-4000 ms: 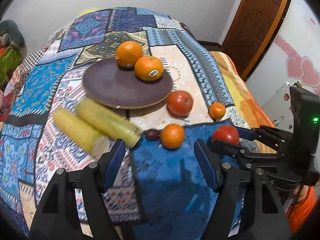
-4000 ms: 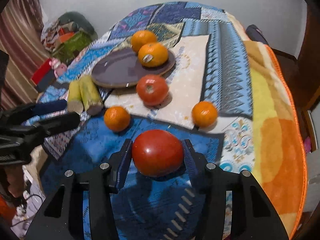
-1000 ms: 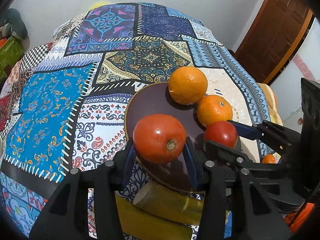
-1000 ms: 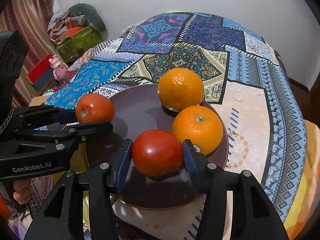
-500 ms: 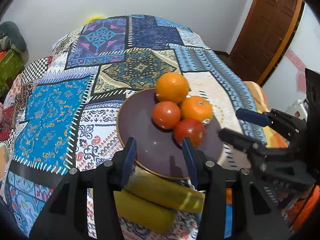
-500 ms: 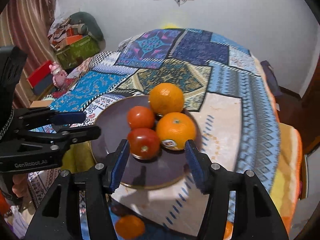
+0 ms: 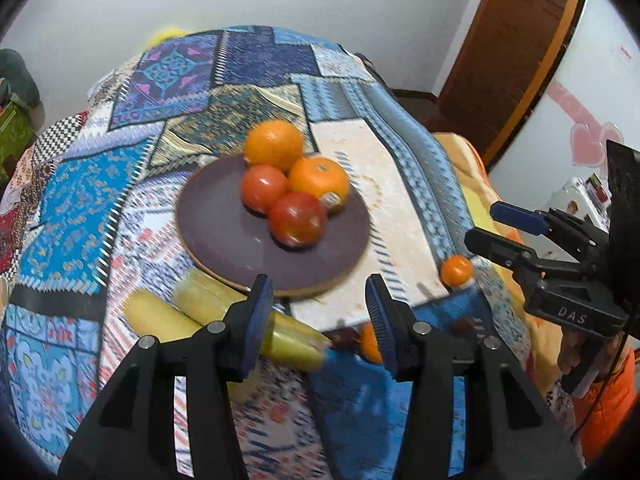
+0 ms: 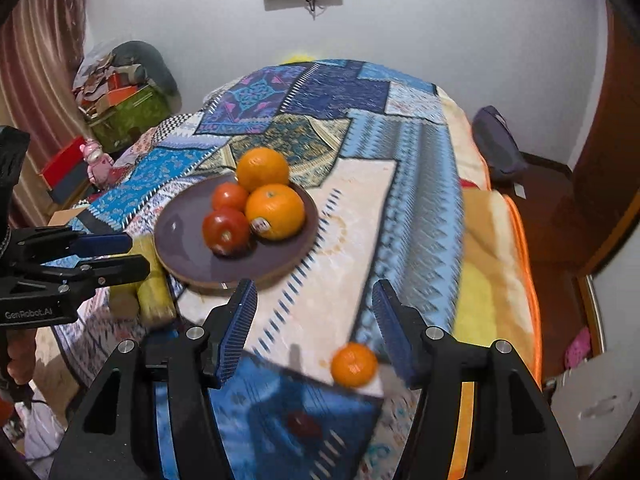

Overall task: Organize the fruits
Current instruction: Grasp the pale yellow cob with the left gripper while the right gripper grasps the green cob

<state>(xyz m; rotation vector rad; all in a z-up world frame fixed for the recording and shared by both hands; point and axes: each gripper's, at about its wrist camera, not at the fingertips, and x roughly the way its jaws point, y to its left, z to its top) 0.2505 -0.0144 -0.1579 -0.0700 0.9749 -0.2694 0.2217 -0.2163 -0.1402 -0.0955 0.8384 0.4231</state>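
A dark purple plate on the patchwork cloth holds two oranges and two tomatoes. The same fruits show in the right wrist view: oranges, tomatoes. A small mandarin lies on the cloth to the right of the plate. Another mandarin is partly hidden behind the left finger. My left gripper is open and empty, in front of the plate. My right gripper is open and empty, just above the small mandarin.
Two yellow-green corn cobs lie left of the plate's near edge. A small dark fruit sits on the blue patch. A wooden door stands at the right. Clutter sits by the far wall.
Both grippers have let go of their tomatoes onto the plate, opened, and pulled back toward me. The plate now lies farther away in both views.
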